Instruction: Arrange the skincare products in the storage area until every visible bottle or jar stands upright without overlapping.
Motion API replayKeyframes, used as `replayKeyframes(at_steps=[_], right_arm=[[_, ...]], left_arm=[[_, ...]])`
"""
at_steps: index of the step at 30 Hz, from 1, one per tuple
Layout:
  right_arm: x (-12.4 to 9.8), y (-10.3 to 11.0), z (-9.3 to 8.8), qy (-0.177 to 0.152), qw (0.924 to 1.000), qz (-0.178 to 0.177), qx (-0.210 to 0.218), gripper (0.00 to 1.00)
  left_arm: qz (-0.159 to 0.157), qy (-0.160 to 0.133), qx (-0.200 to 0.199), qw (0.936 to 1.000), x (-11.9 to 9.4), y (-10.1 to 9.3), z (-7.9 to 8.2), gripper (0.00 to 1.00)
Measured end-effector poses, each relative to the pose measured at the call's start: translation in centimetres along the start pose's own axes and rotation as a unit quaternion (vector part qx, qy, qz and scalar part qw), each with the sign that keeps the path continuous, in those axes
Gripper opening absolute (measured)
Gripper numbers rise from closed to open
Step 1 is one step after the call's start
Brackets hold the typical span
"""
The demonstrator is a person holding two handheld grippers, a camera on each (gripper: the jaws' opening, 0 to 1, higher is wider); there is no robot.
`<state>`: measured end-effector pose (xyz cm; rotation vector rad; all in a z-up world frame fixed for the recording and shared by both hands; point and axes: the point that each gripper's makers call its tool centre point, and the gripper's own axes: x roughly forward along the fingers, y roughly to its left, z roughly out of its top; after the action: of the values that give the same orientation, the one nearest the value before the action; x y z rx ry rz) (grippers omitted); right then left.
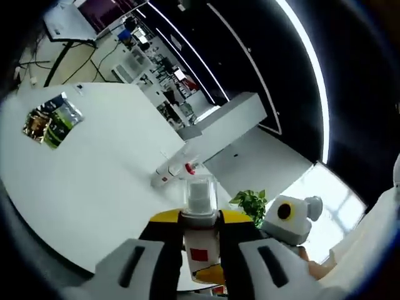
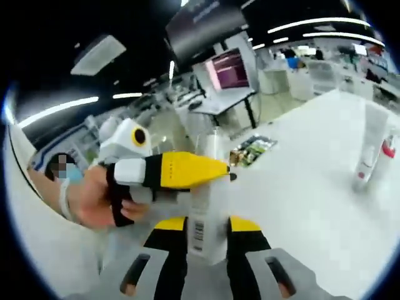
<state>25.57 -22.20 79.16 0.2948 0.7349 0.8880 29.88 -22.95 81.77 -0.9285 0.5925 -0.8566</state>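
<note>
A white pump bottle (image 1: 200,240) with a clear cap and a red square label sits between my left gripper's (image 1: 200,219) yellow-tipped jaws, which are shut on it. In the right gripper view the same bottle (image 2: 203,219) shows its barcode side, and my right gripper (image 2: 203,226) is shut on its lower part. The left gripper (image 2: 187,170), held by a hand, crosses it higher up from the left. A white tube (image 2: 369,147) stands on the white table (image 2: 300,187) at the right, next to a red-capped item (image 2: 389,147). The tube (image 1: 169,172) and red cap (image 1: 190,167) lie beyond the held bottle.
A colourful snack packet (image 1: 53,119) (image 2: 250,149) lies on the table far from the tube. A potted plant (image 1: 250,203) is beyond the table edge. Desks, monitors and shelves fill the background.
</note>
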Motion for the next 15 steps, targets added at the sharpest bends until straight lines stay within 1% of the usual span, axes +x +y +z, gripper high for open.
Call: replayKeyframes(at_steps=[1,2,3,4,5,7,8,9,10,11,12,13,14,15], right_arm=[[-0.4,0.5,0.1,-0.006,0.9983,0.034,0.046,0.18],[-0.7,0.9,0.1,-0.007,0.9948,0.063,0.08,0.18],[-0.9,1.2,0.0,-0.009,0.9914,0.088,0.097,0.18],[-1.2,1.6,0.0,-0.013,0.9888,0.11,0.1,0.18],[-1.4,1.7,-0.2,-0.009,0.9869,0.12,0.108,0.18],[-1.8,2.2,-0.4,-0.011,0.9842,0.137,0.112,0.18],[-2.2,3.0,-0.1,-0.021,0.9748,0.17,0.143,0.18],[-2.3,3.2,0.0,-0.026,0.9709,0.183,0.152,0.18],[-2.7,4.0,0.1,-0.028,0.9585,0.22,0.18,0.18],[-3.0,4.3,0.1,-0.026,0.9508,0.237,0.198,0.18],[-3.1,4.3,0.2,-0.035,0.9461,0.245,0.209,0.19],[-3.2,4.7,0.3,-0.036,0.9363,0.265,0.228,0.19],[-3.4,5.1,0.2,-0.031,0.9271,0.285,0.241,0.19],[-3.4,5.4,0.3,-0.038,0.9237,0.293,0.244,0.19]], left_arm=[[-0.02,0.001,-0.01,0.9997,0.1,-0.4,0.0,0.16],[-0.026,0.003,-0.013,0.9996,0.1,-0.6,-0.1,0.16],[-0.041,0.004,-0.004,0.9991,0.3,-1.2,-0.2,0.16],[-0.048,0.006,0.002,0.9988,0.4,-1.5,-0.3,0.17],[-0.056,0.015,0.011,0.9983,0.5,-1.9,-0.8,0.18],[-0.066,0.019,0.014,0.9976,0.5,-2.3,-1.0,0.19],[-0.089,0.021,0.011,0.9957,0.5,-3.2,-1.1,0.2],[-0.099,0.019,0.001,0.9949,0.5,-3.5,-1.0,0.21],[-0.117,0.023,-0.014,0.9927,0.3,-4.0,-1.1,0.21],[-0.126,0.03,-0.02,0.9914,0.3,-4.3,-1.3,0.22],[-0.125,0.028,-0.024,0.9915,0.4,-4.2,-1.3,0.22],[-0.132,0.031,-0.031,0.9902,0.4,-4.5,-1.3,0.22],[-0.15,0.042,-0.043,0.9869,0.2,-5.1,-1.7,0.22],[-0.147,0.04,-0.042,0.9874,0.3,-5.1,-1.6,0.22]])
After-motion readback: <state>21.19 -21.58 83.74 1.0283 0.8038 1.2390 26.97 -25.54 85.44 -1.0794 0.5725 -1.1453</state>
